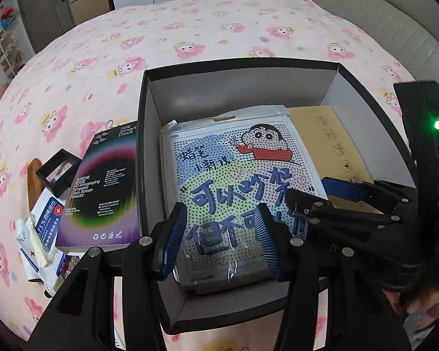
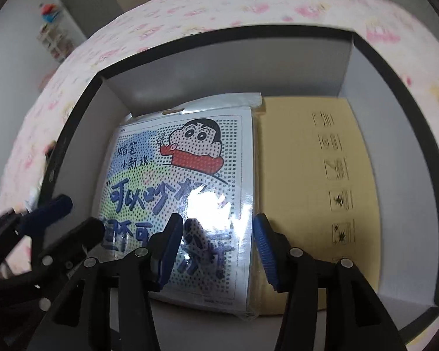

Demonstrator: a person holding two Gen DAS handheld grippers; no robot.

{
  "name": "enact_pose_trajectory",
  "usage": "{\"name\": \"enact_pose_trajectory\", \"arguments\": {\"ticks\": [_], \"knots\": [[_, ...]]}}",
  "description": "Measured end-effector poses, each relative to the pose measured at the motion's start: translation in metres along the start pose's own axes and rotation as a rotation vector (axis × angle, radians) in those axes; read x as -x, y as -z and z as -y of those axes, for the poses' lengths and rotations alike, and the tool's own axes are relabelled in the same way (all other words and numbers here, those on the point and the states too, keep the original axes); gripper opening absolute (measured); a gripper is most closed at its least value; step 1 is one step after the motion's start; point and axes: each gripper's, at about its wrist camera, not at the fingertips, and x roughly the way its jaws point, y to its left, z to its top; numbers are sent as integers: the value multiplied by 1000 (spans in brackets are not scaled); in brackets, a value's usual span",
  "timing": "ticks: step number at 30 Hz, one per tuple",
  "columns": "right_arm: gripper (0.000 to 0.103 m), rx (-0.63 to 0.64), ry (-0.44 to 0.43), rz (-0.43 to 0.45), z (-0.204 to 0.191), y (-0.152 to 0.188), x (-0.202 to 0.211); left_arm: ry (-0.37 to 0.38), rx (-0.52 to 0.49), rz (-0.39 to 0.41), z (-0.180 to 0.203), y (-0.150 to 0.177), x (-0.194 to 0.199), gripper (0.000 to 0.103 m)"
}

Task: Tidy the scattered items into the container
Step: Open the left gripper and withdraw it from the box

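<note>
A black box with white inside point(image 1: 149, 93) point(image 2: 395, 58) sits on the bed. In it lie a cartoon-printed packet in clear plastic point(image 1: 234, 169) point(image 2: 190, 169) and a tan cardboard sheet point(image 1: 325, 134) point(image 2: 301, 175). My left gripper point(image 1: 222, 234) is open, hovering over the packet's near end. My right gripper point(image 2: 216, 248) is open above the packet's right edge; it also shows in the left wrist view point(image 1: 322, 193). Outside, left of the box, lie a screen protector box point(image 1: 102, 187), an alcohol wipes pack point(image 1: 48, 222), a small black frame point(image 1: 58, 172) and a wooden comb point(image 1: 32, 181).
The pink patterned bedspread point(image 1: 190, 29) spreads around the box. A grey padded headboard point(image 1: 365, 8) is at the far right. Cabinets and a shelf stand beyond the bed at the left.
</note>
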Motion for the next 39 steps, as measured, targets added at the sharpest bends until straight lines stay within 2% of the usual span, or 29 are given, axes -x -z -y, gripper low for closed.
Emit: {"name": "enact_pose_trajectory", "arguments": {"ticks": [3,8,12,15,19,26,39], "knots": [[47,-25,-5,22,6,3,6,23,-3,18,0,4,5,50],[47,2,43,130,0,16,43,69,-3,59,1,11,19,49],[47,29,83,182,-11,28,73,78,-3,112,5,19,45,47],[47,20,77,220,-19,37,95,91,6,153,6,27,71,48],[47,31,94,279,-39,46,125,88,9,196,6,41,106,48],[47,41,132,363,-62,90,168,59,-22,248,9,75,156,48],[47,87,99,446,-106,141,216,48,-2,318,-11,128,223,48]]}}
